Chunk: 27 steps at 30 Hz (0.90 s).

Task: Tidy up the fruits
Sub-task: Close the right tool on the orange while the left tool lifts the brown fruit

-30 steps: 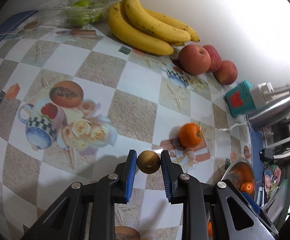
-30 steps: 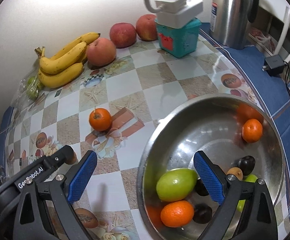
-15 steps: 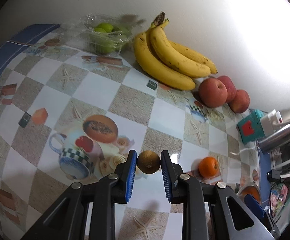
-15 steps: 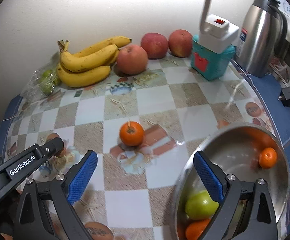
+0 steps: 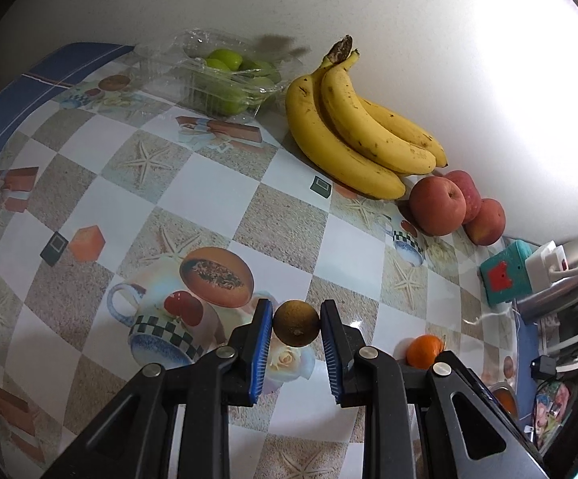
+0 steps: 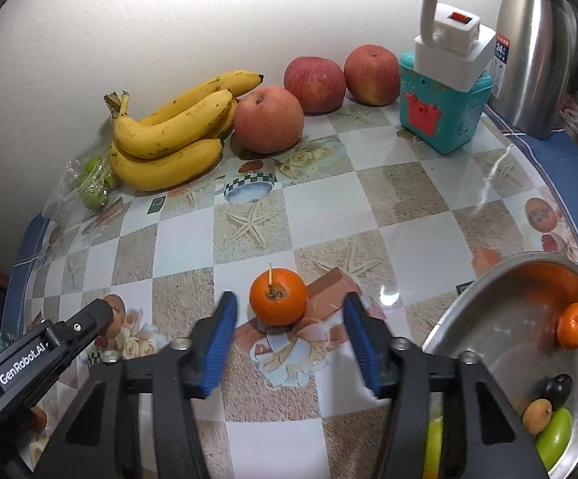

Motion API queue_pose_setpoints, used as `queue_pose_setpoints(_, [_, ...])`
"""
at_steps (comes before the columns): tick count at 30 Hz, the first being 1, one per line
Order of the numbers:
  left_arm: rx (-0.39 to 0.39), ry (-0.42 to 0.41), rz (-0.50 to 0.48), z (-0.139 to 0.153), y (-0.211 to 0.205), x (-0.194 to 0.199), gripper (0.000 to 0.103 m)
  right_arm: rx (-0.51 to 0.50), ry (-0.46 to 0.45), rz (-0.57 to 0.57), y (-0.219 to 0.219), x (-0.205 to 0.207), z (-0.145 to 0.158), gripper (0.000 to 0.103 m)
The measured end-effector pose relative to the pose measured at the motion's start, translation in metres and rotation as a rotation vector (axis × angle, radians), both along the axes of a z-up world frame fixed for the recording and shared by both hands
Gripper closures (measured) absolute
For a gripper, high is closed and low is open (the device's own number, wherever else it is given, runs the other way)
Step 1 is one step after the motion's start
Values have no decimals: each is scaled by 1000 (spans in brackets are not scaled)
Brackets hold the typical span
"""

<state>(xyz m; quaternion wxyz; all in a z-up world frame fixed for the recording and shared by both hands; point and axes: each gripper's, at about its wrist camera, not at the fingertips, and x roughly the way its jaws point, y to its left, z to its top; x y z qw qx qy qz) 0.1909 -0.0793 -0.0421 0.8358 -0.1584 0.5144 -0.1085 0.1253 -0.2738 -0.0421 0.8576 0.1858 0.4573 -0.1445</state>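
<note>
My left gripper is shut on a small round brown fruit and holds it above the patterned table. My right gripper is open, its blue pads on either side of an orange that sits on the table just ahead of them. The orange also shows in the left wrist view. A steel bowl at the right holds an orange, green fruits and small dark fruits. The left gripper's arm shows at the left.
Bananas, three red apples and a clear box of green fruits line the wall. A teal box with a white power adapter on it and a steel kettle stand at the back right.
The left gripper has moved back and left with the brown fruit. The right gripper has moved away from the bowl and now brackets the orange on the table.
</note>
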Motion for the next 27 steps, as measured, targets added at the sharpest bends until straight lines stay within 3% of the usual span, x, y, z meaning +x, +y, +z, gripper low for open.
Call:
queue_pose_setpoints(13, [-6,15,5,-9,2,4,76,-56,15,15,11,16,-14,60])
queue_pose_setpoints(27, [-4,27,-4,-15,-2,9,76,-48,23,16,12,19,-19,65])
